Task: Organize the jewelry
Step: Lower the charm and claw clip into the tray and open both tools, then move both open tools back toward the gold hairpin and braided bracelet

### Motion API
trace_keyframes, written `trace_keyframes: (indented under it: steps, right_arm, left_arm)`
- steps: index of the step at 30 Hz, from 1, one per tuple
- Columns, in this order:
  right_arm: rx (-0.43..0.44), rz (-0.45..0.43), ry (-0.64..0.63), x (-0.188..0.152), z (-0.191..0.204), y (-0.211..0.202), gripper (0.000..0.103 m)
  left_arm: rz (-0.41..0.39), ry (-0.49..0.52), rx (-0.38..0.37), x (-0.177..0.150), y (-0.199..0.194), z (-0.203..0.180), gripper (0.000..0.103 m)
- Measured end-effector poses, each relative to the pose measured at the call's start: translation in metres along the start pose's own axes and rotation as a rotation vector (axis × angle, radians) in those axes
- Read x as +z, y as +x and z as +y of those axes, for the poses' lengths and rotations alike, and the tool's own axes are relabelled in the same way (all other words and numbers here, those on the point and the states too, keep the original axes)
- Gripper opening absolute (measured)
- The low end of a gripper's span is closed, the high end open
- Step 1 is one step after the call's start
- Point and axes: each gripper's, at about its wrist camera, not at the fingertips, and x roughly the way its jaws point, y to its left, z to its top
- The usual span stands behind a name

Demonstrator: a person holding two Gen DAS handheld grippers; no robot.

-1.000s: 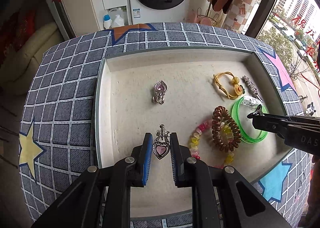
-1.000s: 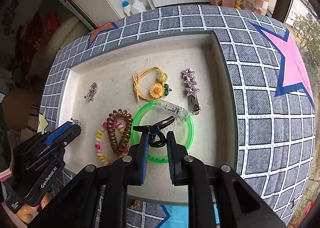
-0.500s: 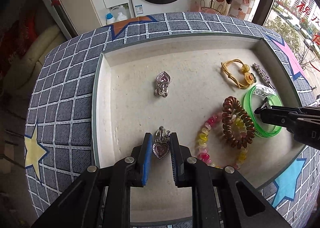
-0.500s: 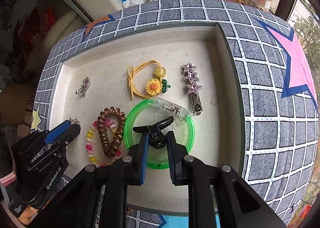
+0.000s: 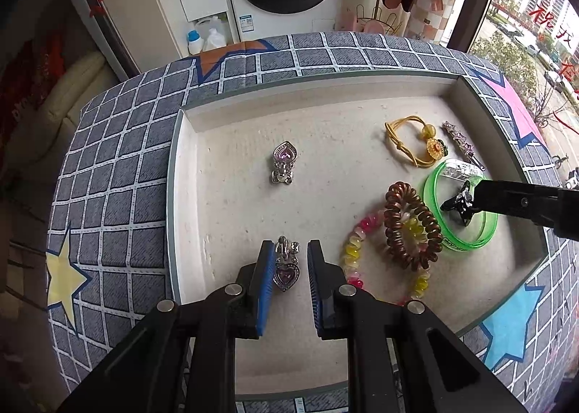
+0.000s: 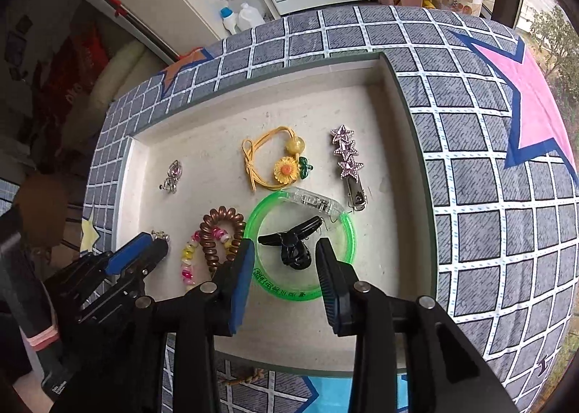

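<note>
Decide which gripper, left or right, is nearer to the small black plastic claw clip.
Right. The right gripper is open with the black claw clip between its fingers, inside the green bangle. The left gripper is apart, straddling the heart pendant.

left wrist: steep down, close | right wrist: same | shared: tray (image 5: 188, 159) (image 6: 394, 94)

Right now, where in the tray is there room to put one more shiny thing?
Bare floor lies between the far heart clip and the yellow hair tie, up to the tray's back wall. The right side is crowded around the green bangle.
</note>
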Motion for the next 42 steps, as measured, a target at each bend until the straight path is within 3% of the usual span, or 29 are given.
trace_keyframes:
  steps: [1,2,4,6,17,30,32,42]
  right_arm:
    - [0.003,-0.008,0.007,0.000,-0.001,-0.004,0.038]
    - [0.008,-0.015,0.015,-0.001,-0.002,-0.008,0.039]
    - [0.017,-0.028,0.031,-0.002,-0.003,-0.016,0.039]
    - [0.024,-0.040,0.043,-0.005,-0.004,-0.024,0.039]
    - [0.048,-0.061,0.089,-0.046,-0.003,-0.057,0.046]
    - [0.045,-0.003,0.140,-0.114,-0.004,-0.067,0.060]
    - [0.040,0.010,0.148,-0.123,-0.005,-0.064,0.069]
    - [0.017,0.059,0.159,-0.156,-0.009,-0.055,0.073]
  left_arm:
    - [-0.002,0.000,-0.002,0.000,-0.002,0.000,0.033]
    - [-0.005,-0.001,-0.004,0.000,-0.004,0.001,0.061]
    - [-0.051,-0.012,0.009,0.000,-0.015,0.002,0.102]
    - [-0.093,-0.004,0.006,0.000,-0.028,0.001,0.102]
    - [-0.130,0.018,-0.032,-0.022,-0.069,0.006,0.102]
    - [-0.042,-0.001,-0.061,-0.092,-0.086,0.014,0.102]
    - [-0.035,-0.006,-0.057,-0.102,-0.088,0.014,0.102]
    - [-0.005,0.030,-0.052,-0.126,-0.087,0.007,0.103]
